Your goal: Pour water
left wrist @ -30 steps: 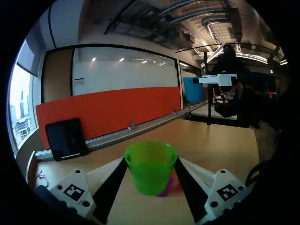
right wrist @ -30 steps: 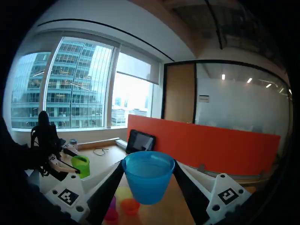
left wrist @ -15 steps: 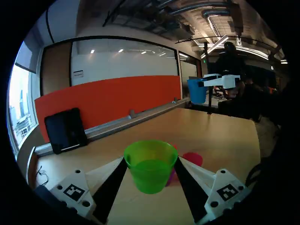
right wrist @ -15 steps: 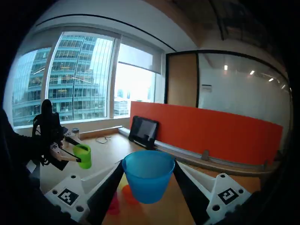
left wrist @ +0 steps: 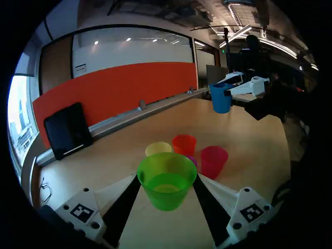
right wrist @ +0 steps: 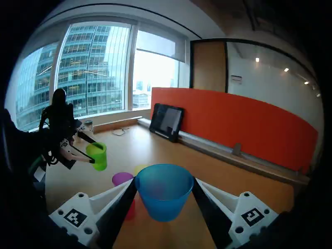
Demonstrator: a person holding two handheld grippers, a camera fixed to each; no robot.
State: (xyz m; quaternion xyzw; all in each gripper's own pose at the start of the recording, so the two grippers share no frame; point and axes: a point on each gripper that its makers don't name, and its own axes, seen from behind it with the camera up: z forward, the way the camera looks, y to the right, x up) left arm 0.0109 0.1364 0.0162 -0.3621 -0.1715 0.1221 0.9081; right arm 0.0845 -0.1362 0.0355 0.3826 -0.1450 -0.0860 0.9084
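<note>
No readable text, small notice (left wrist: 81, 69) on glass wall (left wrist: 133, 52) too blurred to read

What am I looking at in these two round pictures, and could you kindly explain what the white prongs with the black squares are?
There is no robot here: a person holds a two-finger gripper in each hand. A fisheye camera rides on each one and looks along its fingers. The white prongs are those fingers.

In the left gripper view, the left gripper clamps a green cup, which appears to hold some liquid. In the right gripper view, the right gripper clamps a blue cup. Each view also catches the other gripper farther off.

On the wooden table stand a yellow cup, an orange cup, a pink cup and a purple cup. A dark tablet is propped up by the orange partition.
</note>
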